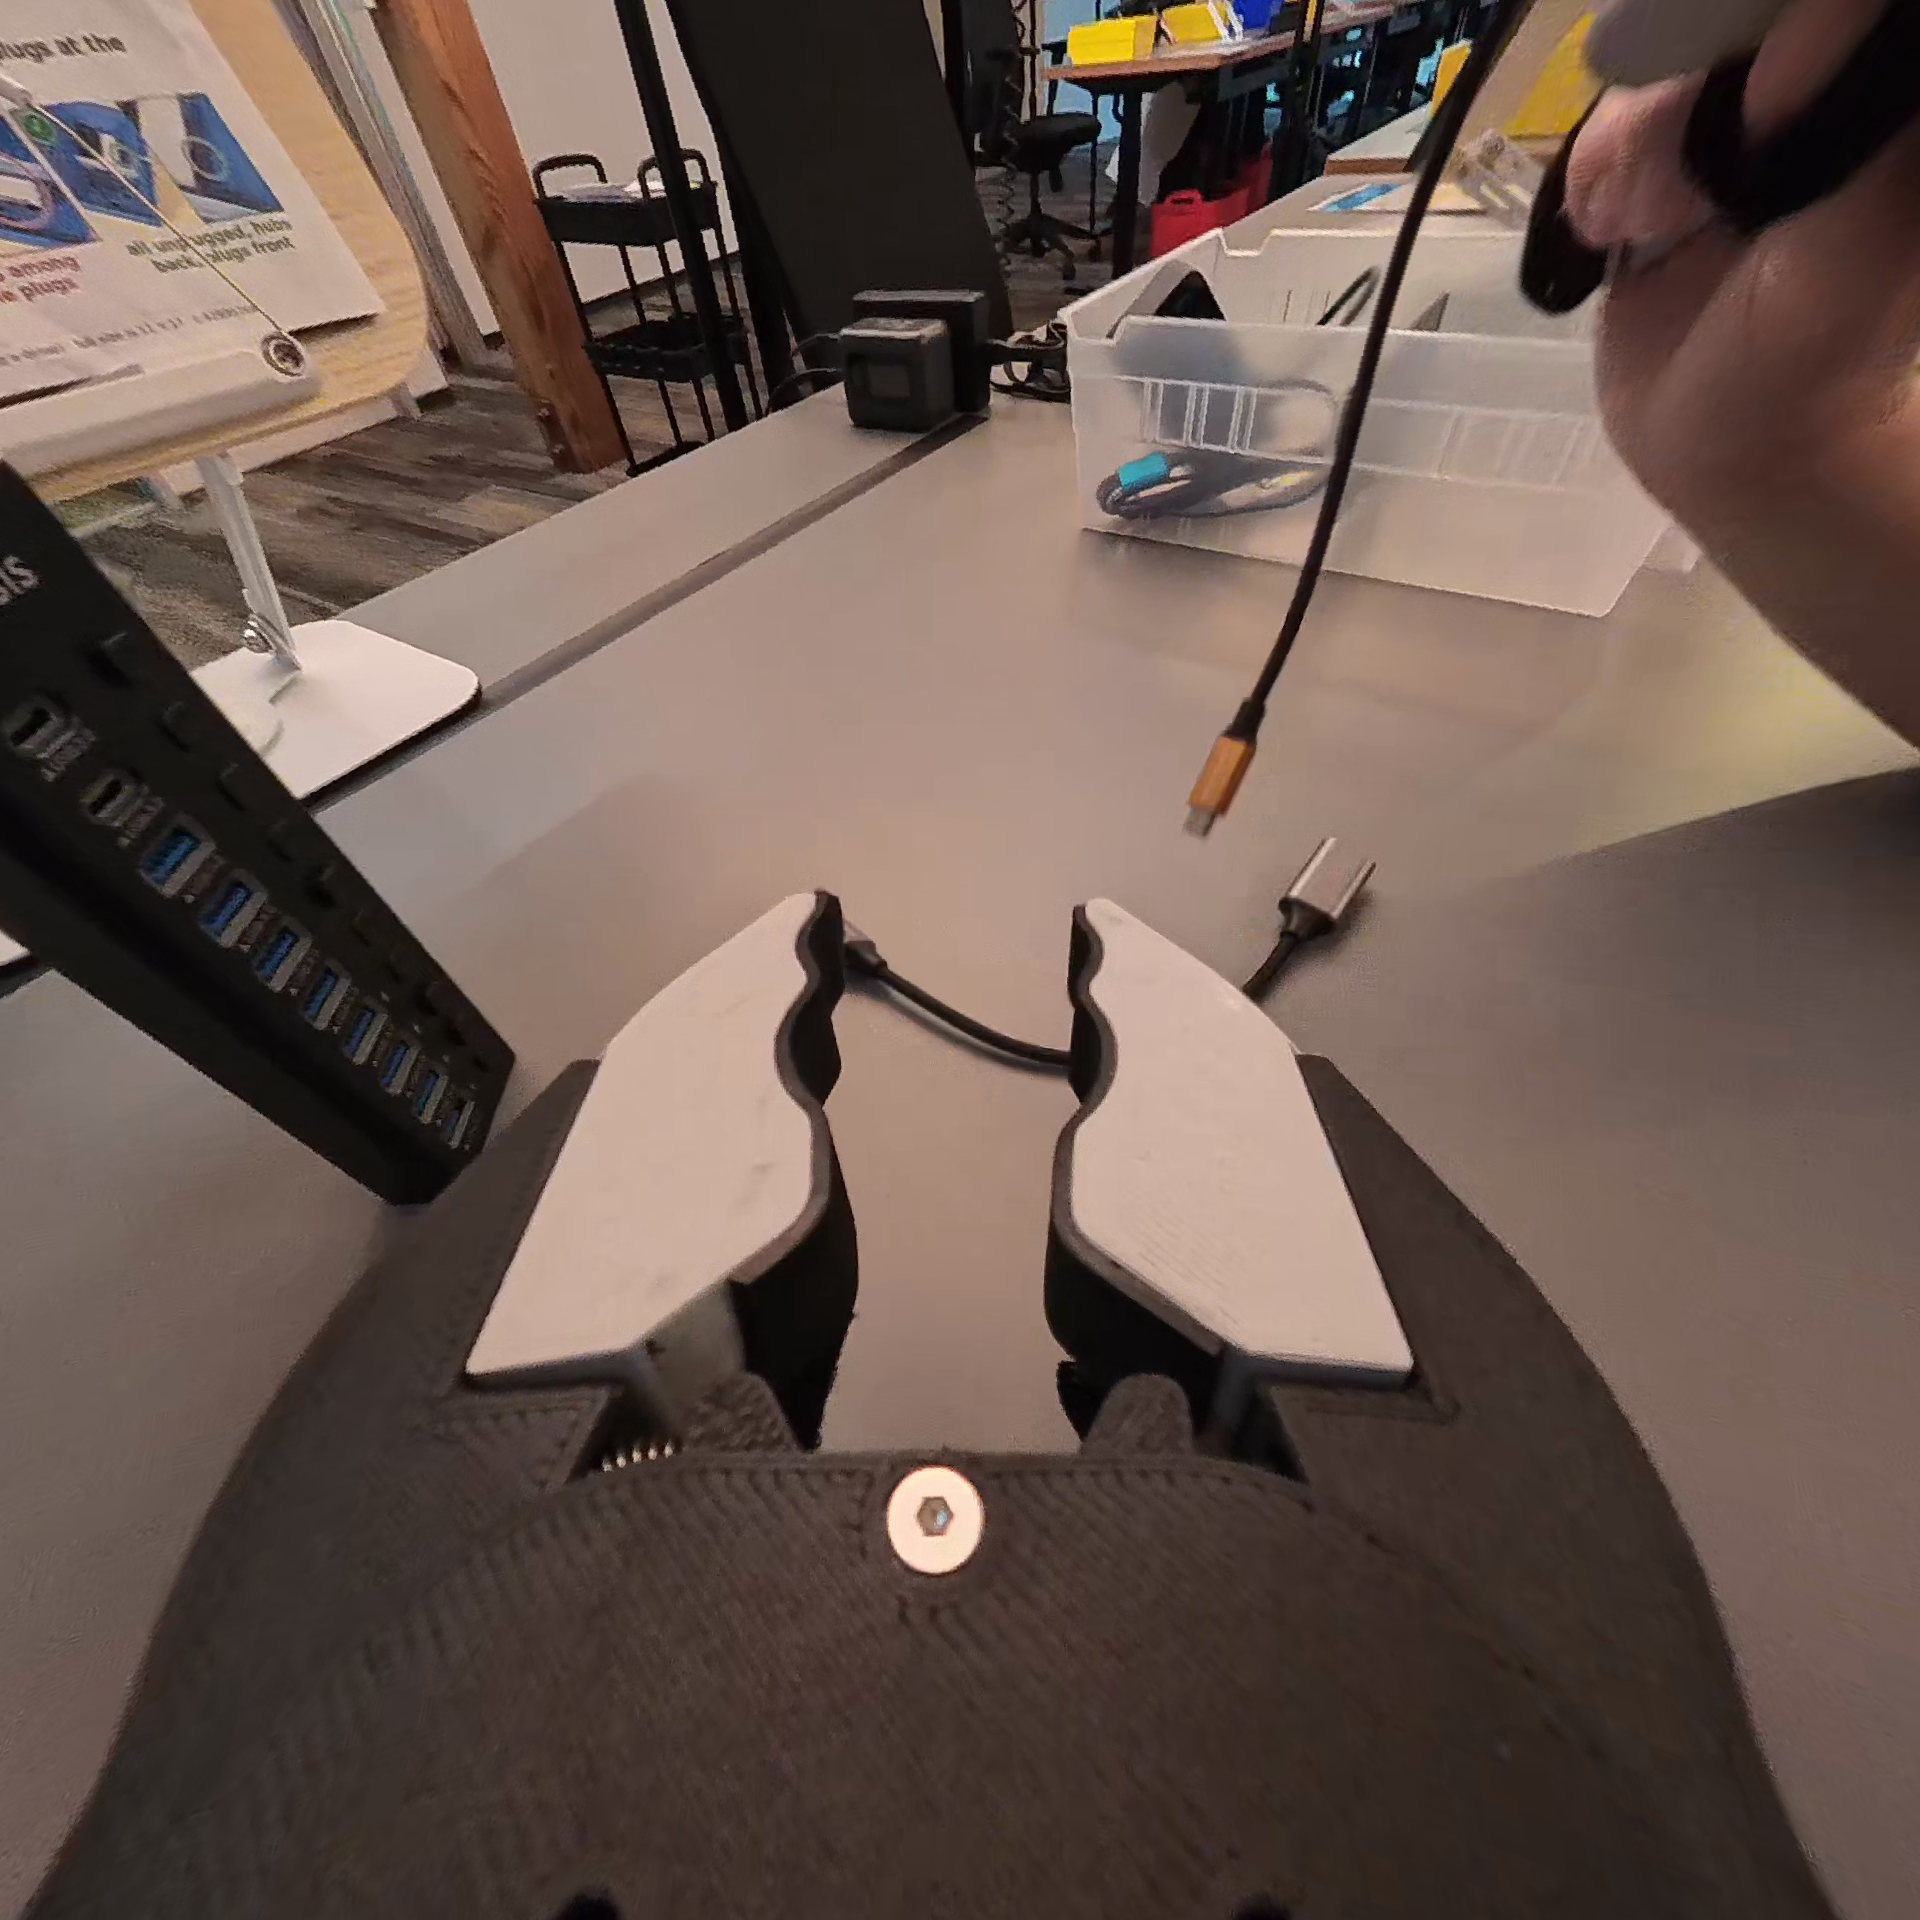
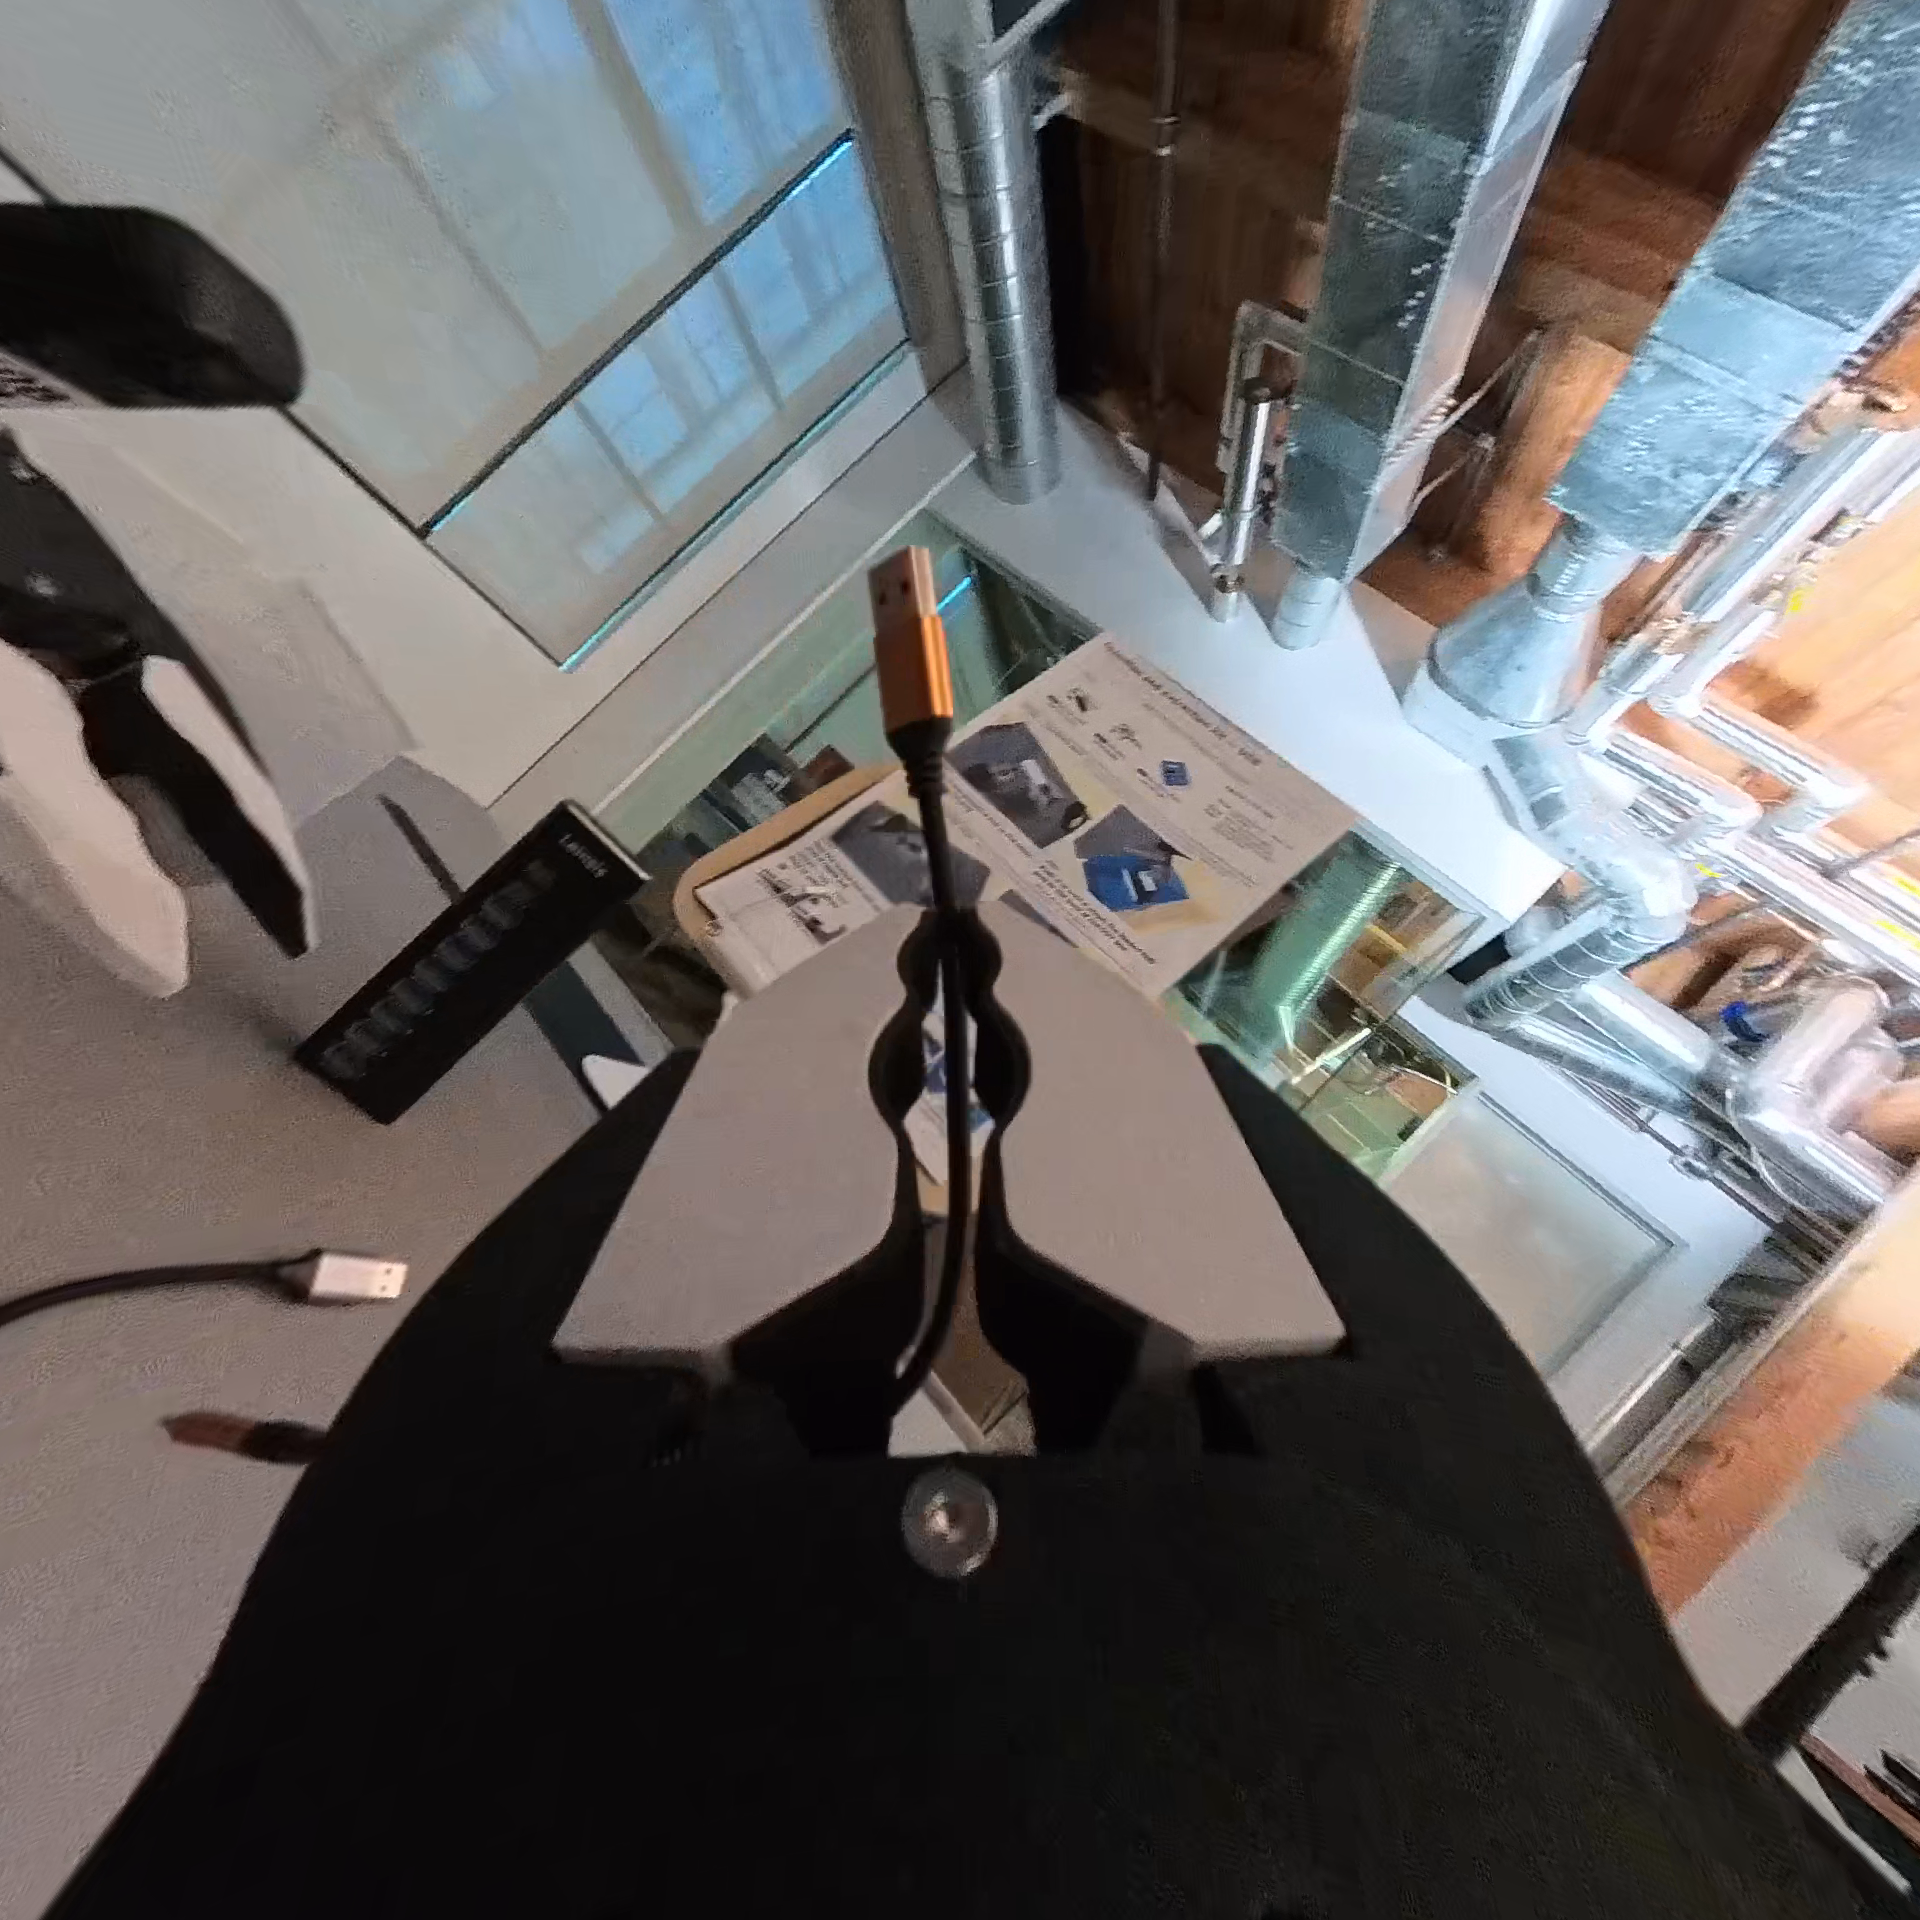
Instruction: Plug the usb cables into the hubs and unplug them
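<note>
Orange-sleeved cable (image 2: 940,862) hanging clear above the surface (image 1: 935,675), being pinched by the right tool (image 2: 951,930); silver-plugged cable (image 1: 1317,902) lying on the surface; black hub (image 1: 239,935) leaning toward the left edge; left tool (image 1: 951,920) hovering spread, gripping nothing.

Items bearing writing (wording not reproduced). (a) Printed sheet (image 1: 156,208) on white stand (image 1: 343,696): headings and short captions w/ blue photo panels, black and red type; also seen in right wrist view. (b) Black hub (image 2: 473,961): white brand lettering at one end; small white markings beside upper ports, left wrist view.
</note>
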Available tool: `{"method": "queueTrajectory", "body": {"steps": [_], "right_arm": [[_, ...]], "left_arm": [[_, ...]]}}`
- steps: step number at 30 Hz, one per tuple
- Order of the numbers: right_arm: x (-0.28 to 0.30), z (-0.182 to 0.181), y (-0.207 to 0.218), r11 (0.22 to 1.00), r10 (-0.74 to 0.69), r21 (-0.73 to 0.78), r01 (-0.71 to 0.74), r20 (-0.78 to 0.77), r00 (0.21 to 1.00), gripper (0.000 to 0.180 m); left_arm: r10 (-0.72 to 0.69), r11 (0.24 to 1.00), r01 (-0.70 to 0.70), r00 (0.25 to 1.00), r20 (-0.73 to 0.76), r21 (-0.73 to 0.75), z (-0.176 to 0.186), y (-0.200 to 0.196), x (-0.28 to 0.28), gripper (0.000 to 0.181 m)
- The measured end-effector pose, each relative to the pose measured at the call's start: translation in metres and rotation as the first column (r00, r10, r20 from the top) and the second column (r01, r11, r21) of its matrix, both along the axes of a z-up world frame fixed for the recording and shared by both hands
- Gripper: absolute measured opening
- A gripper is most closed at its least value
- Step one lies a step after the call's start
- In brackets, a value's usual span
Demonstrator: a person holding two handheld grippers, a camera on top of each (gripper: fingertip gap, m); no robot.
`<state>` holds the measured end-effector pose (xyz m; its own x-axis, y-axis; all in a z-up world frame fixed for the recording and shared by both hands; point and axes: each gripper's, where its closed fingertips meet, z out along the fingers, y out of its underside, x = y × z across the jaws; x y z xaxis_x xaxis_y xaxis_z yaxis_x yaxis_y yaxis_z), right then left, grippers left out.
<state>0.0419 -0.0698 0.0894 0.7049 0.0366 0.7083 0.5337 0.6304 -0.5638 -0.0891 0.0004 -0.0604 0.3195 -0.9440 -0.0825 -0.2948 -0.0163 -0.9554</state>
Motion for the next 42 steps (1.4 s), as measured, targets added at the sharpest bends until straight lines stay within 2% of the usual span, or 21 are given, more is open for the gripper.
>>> {"method": "queueTrajectory", "body": {"steps": [4,7,9,11,15,18,25,29,33,36,39,41,42], "right_arm": [[0.012,0.003,-0.001,1.000,-0.026,-0.006,0.027,0.005,1.000,0.003],[-0.007,-0.014,0.003,0.971,0.176,-0.156,-0.181,-0.043,0.983,0.003],[-0.026,-0.027,0.006,0.881,0.331,-0.307,-0.361,-0.147,0.932,0.003],[-0.039,-0.041,0.016,0.780,0.375,-0.431,-0.455,-0.261,0.890,0.003],[-0.070,-0.074,0.017,0.557,0.490,-0.545,-0.627,-0.393,0.778,0.003],[-0.082,-0.092,0.020,0.504,0.508,-0.577,-0.643,-0.404,0.761,0.003],[-0.101,-0.120,0.032,0.530,0.455,-0.673,-0.516,-0.288,0.842,0.003],[-0.107,-0.131,0.035,0.579,0.428,-0.697,-0.423,-0.182,0.885,0.003],[-0.110,-0.140,0.037,0.605,0.421,-0.712,-0.357,-0.095,0.902,0.003],[-0.110,-0.149,0.038,0.618,0.409,-0.726,-0.301,-0.031,0.912,0.003],[-0.111,-0.142,0.031,0.646,0.451,-0.680,-0.346,-0.025,0.892,0.004],[-0.106,-0.117,0.023,0.722,0.472,-0.554,-0.414,-0.043,0.880,0.028],[-0.100,-0.102,0.019,0.760,0.475,-0.475,-0.443,-0.059,0.878,0.034]], "left_arm": [[-0.005,1.000,0.005,1.000,-0.010,-0.005,-0.004,-0.001,0.002,0.040],[-0.004,1.000,0.004,1.000,0.002,-0.020,-0.004,0.000,0.002,0.040],[-0.002,0.999,0.003,1.000,0.019,-0.033,-0.003,0.002,0.001,0.040],[0.001,0.999,0.001,0.999,0.042,-0.049,0.000,0.003,-0.001,0.039],[-0.005,0.998,0.013,0.993,0.119,-0.059,0.012,0.003,-0.005,0.039],[-0.060,0.997,0.070,0.976,0.209,-0.040,0.029,-0.006,-0.004,0.040],[-0.156,0.985,0.171,0.947,0.280,-0.029,0.048,-0.029,0.000,0.041],[-0.214,0.964,0.251,0.930,0.299,-0.091,0.047,-0.039,0.002,0.029],[-0.245,0.948,0.282,0.941,0.234,-0.144,0.031,-0.037,0.003,0.006],[-0.248,0.929,0.300,0.940,0.235,-0.217,0.024,-0.035,0.003,0.005],[-0.257,0.881,0.358,0.912,0.321,-0.310,0.032,-0.037,0.001,0.005],[-0.244,0.836,0.402,0.882,0.404,-0.373,0.042,-0.036,-0.004,0.005],[-0.251,0.804,0.442,0.859,0.445,-0.398,0.048,-0.038,-0.007,0.005]]}}
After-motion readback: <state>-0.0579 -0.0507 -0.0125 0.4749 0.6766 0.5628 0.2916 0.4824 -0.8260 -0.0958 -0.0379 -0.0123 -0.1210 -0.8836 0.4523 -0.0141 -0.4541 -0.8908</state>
